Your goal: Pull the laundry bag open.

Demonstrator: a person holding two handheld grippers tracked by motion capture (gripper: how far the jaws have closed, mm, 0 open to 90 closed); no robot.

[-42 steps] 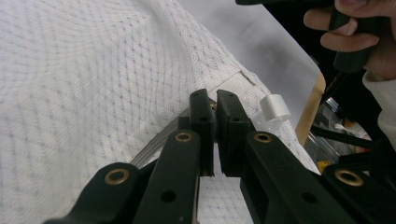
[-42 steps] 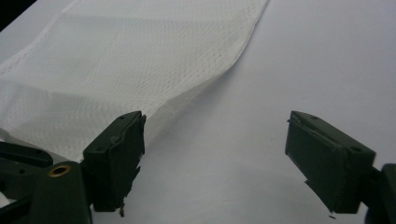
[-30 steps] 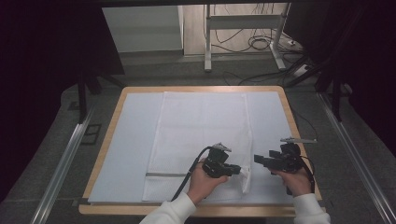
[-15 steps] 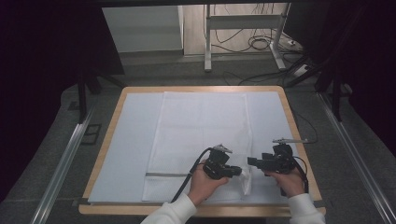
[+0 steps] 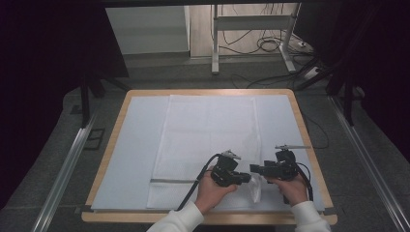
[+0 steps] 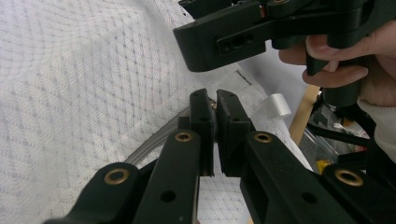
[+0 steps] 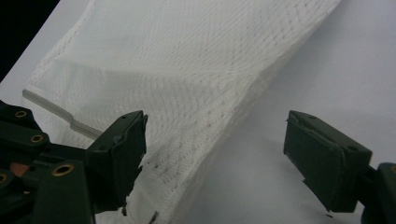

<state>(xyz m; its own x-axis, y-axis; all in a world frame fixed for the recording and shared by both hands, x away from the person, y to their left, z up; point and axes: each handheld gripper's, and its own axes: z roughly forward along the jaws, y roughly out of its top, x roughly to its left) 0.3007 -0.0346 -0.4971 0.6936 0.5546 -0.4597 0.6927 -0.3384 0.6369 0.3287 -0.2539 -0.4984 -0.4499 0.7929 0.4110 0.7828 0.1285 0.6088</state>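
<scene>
Mesh bag unmoved, right gripper shifted nearer left gripper, jaws apart

Left gripper jaws closed; right gripper jaws wide apart, facing left gripper.

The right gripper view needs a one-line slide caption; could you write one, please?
Right gripper, jaws wide open, beside the raised edge of a white mesh bag on a pale sheet.

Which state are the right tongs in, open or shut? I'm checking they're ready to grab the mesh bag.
Open: the right tongs stand wide apart, nothing pinched, beside the white mesh bag's edge.
</scene>
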